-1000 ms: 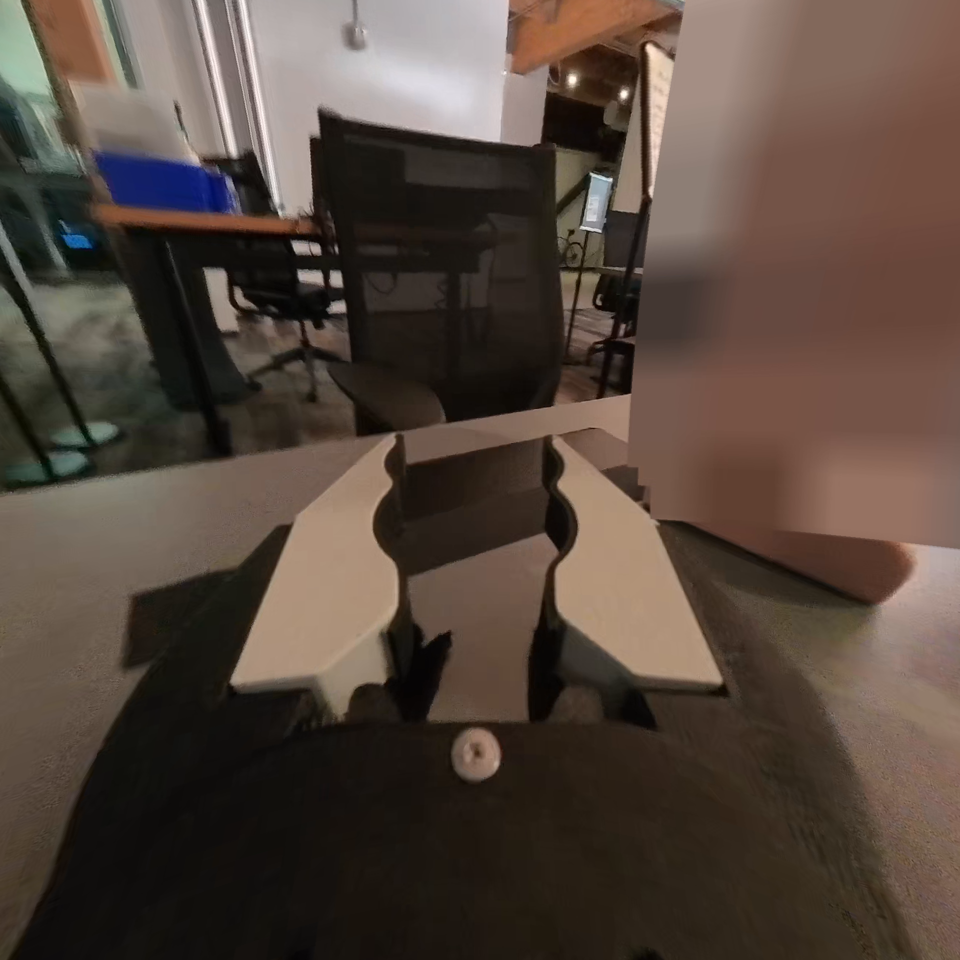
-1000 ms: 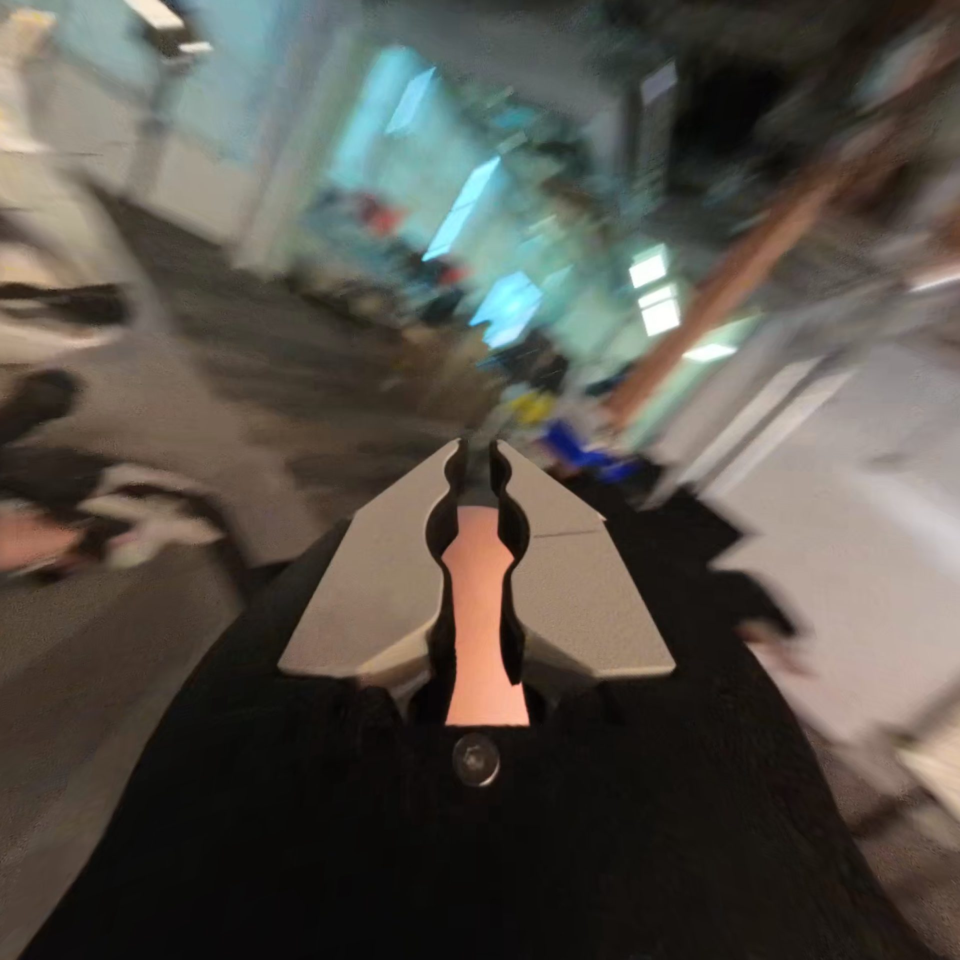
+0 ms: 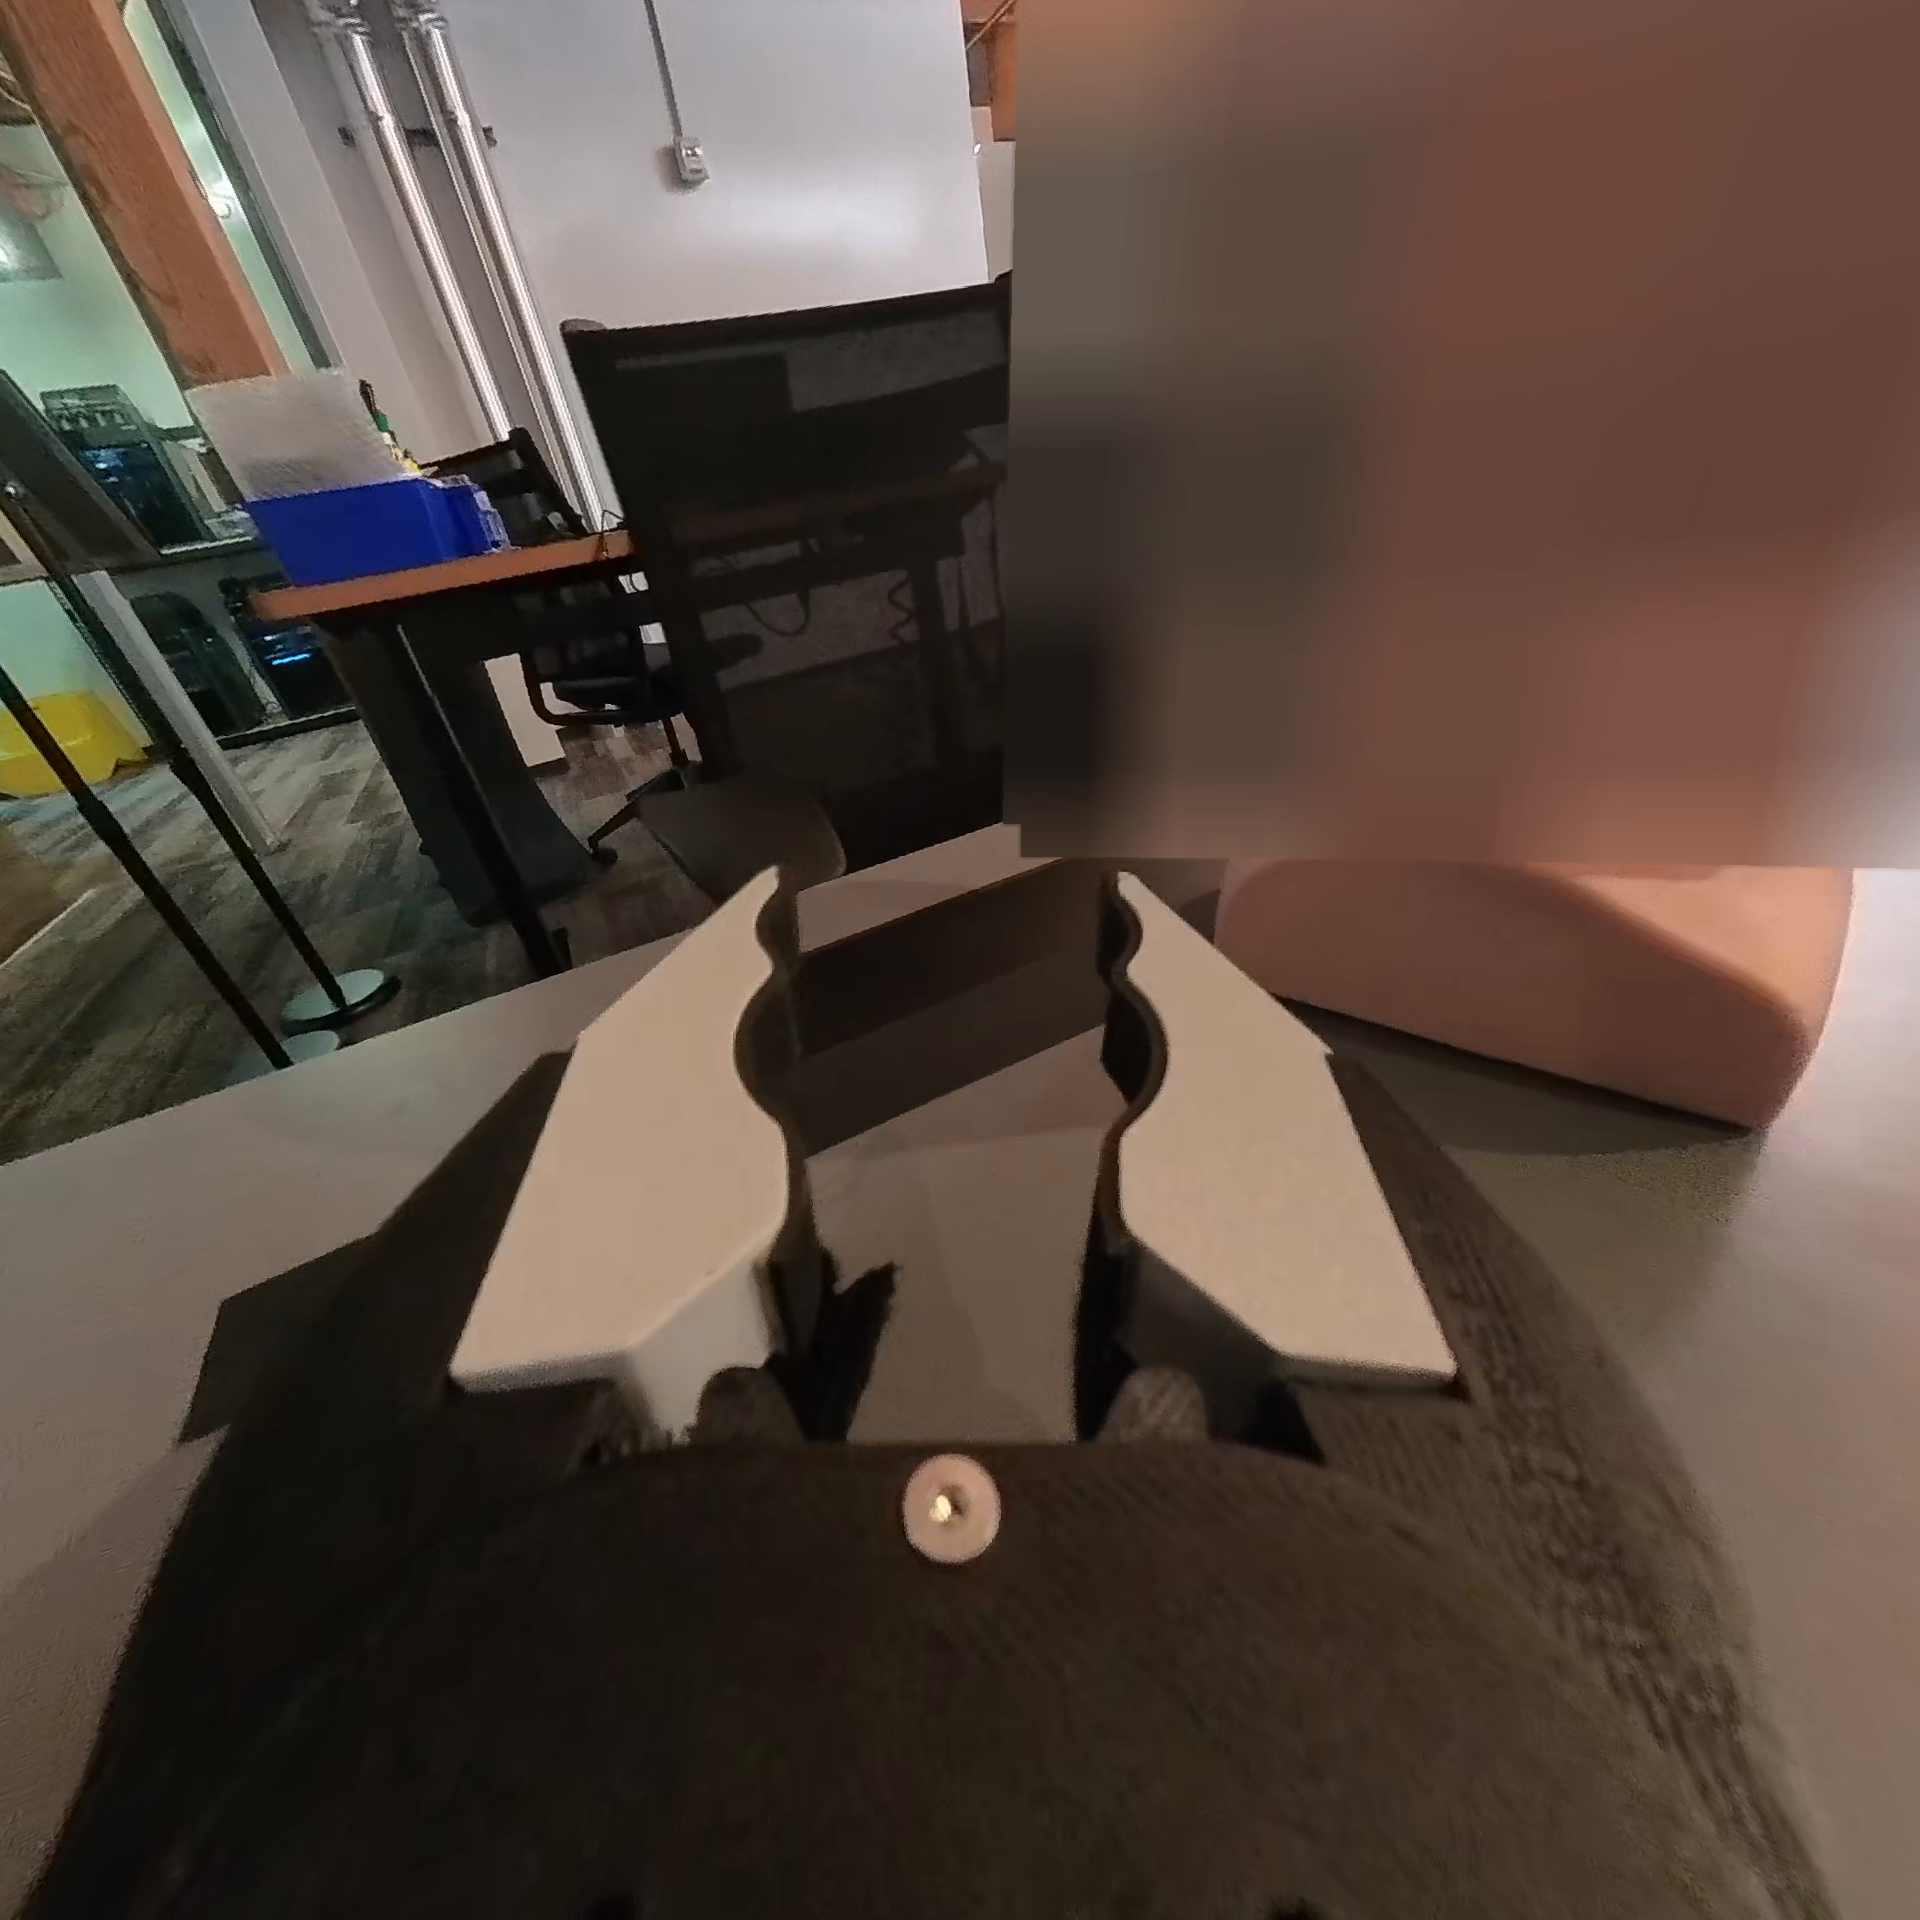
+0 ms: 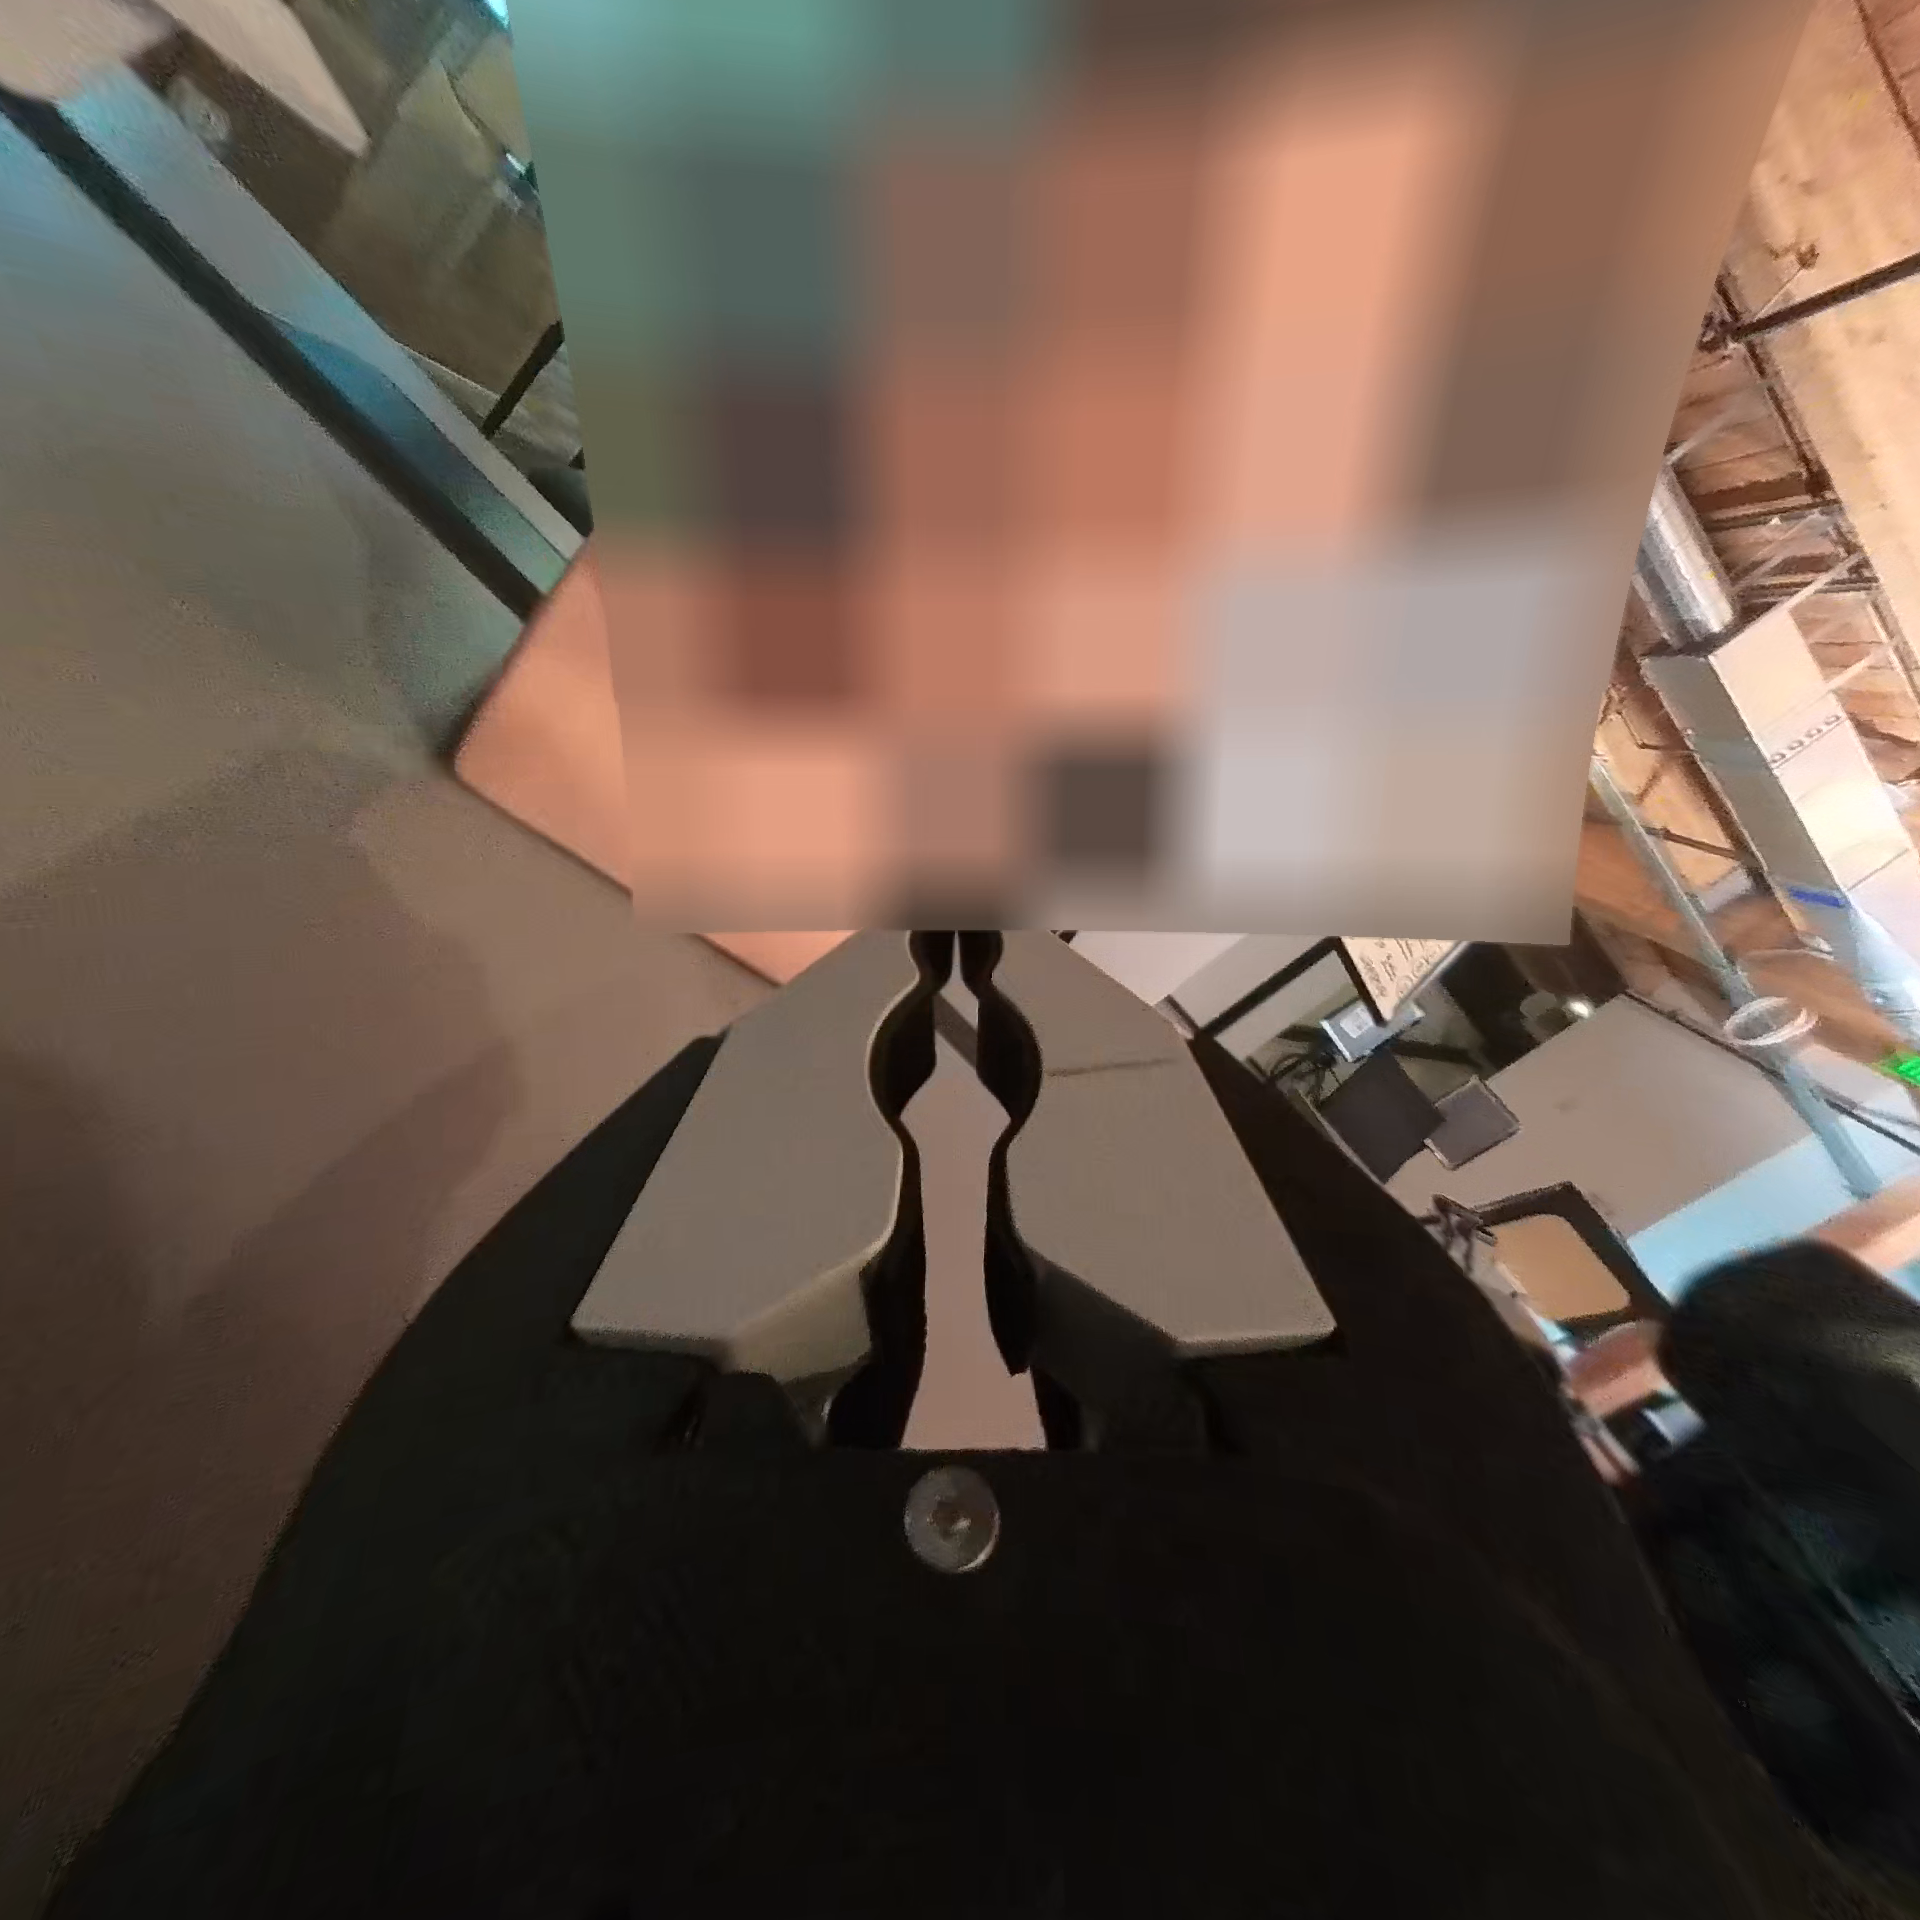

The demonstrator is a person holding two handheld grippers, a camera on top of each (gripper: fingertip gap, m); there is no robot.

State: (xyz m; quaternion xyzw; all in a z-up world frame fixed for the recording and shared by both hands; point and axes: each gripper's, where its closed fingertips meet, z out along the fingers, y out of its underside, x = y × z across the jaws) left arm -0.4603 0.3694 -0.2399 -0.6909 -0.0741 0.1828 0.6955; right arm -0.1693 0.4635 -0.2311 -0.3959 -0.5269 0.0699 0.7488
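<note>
No readable writing; green lit sign (image 4: pixel 1897 1067) and white board (image 4: pixel 1397 971) (both too blurred).

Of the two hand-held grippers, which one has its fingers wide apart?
The left hand-held gripper: a broad gap separates its white fingers above the grey table. The right hand-held gripper is nearly closed at its tips.

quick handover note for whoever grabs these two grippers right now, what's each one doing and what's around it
Left gripper: open, empty, low over the grey table. A pink object rests on the table ahead to its right, not touched; its upper part is blurred out. A black mesh chair stands beyond the table edge.

Right gripper: nearly closed, tilted up; its tips meet the blur patch, so whether it grips anything cannot be told.

Done or left: the pictures do not show.
</note>
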